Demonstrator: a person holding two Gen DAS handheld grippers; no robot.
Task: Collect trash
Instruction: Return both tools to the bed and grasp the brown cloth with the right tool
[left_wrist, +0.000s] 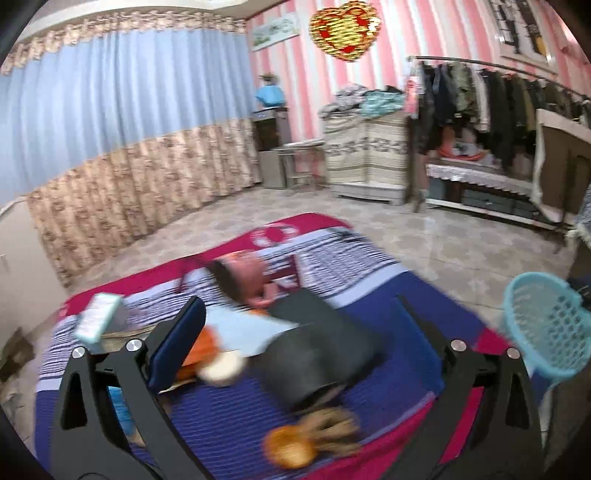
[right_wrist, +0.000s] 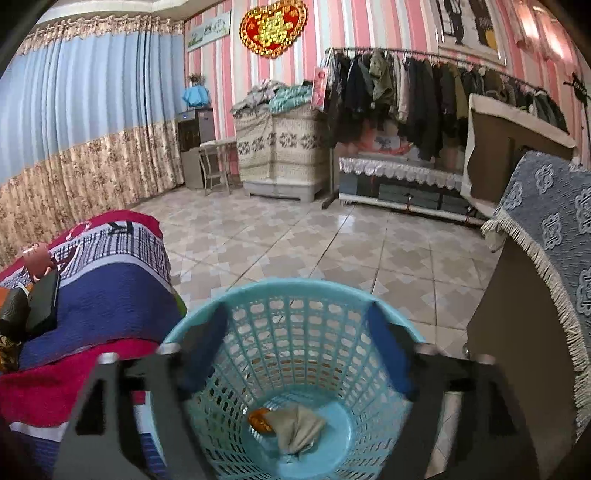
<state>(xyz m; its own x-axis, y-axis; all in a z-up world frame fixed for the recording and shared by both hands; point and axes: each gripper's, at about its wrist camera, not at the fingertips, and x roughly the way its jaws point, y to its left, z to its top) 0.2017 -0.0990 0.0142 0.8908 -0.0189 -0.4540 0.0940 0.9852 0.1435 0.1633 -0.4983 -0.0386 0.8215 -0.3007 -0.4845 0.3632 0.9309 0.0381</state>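
A: What's the biggest thing in front of the left camera?
B: A bed (left_wrist: 388, 295) under a blue, red and striped cover, blurred by motion. The light blue mesh basket (left_wrist: 546, 332) stands just beside its right edge.

A: And from the right wrist?
B: The same basket (right_wrist: 295, 332) fills the lower middle, on the tiled floor (right_wrist: 295, 240) between the bed and a cabinet draped with a grey fringed cloth (right_wrist: 554, 240).

A: Anything in it?
B: At the bottom lies a crumpled beige scrap (right_wrist: 299, 428) touching a small orange wrapper (right_wrist: 258, 421).

A: What's left on the bed?
B: A dark rolled item (left_wrist: 325, 354) in the middle, a pink doll-like toy (left_wrist: 251, 280) beyond it, a pale blue box (left_wrist: 98, 321) to the left, a white round piece (left_wrist: 221, 369) by an orange thing (left_wrist: 207, 343), and nearest the camera an orange round object with brown fringe (left_wrist: 295, 443). The blur keeps me from naming them better.

A: The tongs?
B: The left tongs (left_wrist: 295, 332) are spread wide above the bed, grasping nothing. The right tongs (right_wrist: 299, 350) are likewise released, parted over the basket's mouth.
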